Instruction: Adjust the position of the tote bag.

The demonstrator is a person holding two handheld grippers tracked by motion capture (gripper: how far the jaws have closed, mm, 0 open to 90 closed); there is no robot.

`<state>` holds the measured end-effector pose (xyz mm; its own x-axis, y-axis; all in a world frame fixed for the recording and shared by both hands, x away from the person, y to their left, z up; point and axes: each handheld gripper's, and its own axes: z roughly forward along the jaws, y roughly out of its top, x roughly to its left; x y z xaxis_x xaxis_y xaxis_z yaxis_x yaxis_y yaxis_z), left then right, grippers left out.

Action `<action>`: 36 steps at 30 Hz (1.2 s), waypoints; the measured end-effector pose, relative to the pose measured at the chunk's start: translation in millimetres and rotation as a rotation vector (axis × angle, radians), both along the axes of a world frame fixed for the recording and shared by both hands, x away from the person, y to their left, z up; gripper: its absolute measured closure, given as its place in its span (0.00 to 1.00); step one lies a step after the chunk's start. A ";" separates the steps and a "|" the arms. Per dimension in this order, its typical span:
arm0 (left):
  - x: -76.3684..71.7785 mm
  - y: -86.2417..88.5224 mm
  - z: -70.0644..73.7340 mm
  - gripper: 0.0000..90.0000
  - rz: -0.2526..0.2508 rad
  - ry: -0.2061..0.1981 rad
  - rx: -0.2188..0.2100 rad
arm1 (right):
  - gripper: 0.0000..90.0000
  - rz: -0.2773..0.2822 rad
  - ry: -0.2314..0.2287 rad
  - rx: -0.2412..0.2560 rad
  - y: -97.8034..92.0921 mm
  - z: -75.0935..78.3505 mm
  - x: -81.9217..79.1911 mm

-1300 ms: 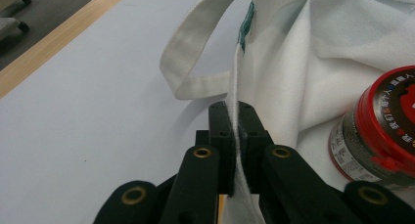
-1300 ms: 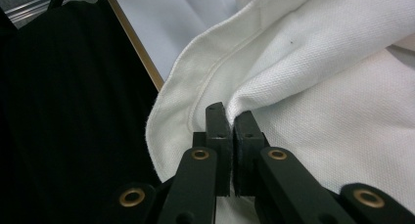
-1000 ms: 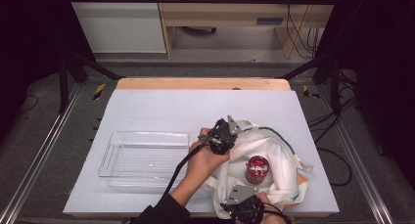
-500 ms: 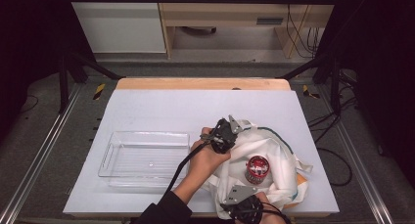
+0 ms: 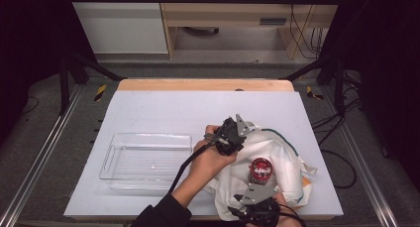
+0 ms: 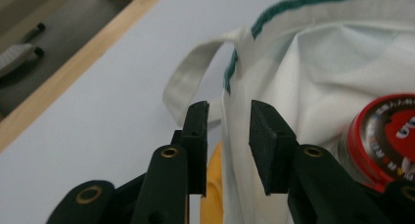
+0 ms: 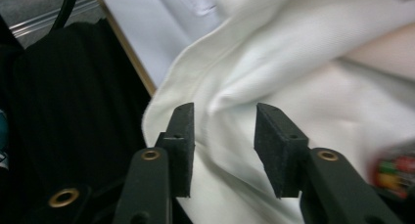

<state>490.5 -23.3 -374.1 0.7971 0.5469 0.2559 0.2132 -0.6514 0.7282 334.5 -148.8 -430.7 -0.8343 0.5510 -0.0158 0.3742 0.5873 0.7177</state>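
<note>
While both grippers' fingers gape empty, red-lidded jar (image 5: 261,169) inside white bag (image 5: 292,162), tray (image 5: 111,160) bare.

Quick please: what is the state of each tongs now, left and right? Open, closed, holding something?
Left tongs: open, jaws on either side of the white bag edge, not clamped.
Right tongs: open over the bag cloth, holding nothing.

The table (image 5: 163,108) has a white top and a wooden strip along its far edge. A clear plastic tray (image 5: 146,160) lies on it, just to the left of the left claw (image 5: 229,137). A white cloth bag (image 5: 287,172) lies crumpled on the table under both claws, stretching from the left claw to the right claw (image 5: 257,207) at the near edge.
</note>
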 end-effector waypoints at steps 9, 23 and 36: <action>11.5 -14.3 -15.4 0.63 0.008 0.018 0.068 | 0.62 -0.011 0.002 -0.003 -25.5 -1.4 7.4; 25.6 -10.5 -26.4 0.89 0.026 0.101 0.058 | 0.71 0.023 0.026 -0.093 -19.1 -20.2 14.4; 35.9 -8.4 -23.8 0.98 0.081 0.091 0.035 | 1.00 0.012 0.020 -0.084 -26.1 -14.6 5.5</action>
<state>526.4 -31.7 -397.9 0.7713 0.6027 0.2047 0.3307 -0.6542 0.6802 340.0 -174.8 -445.3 -0.8412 0.5388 -0.0445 0.3810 0.6493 0.6582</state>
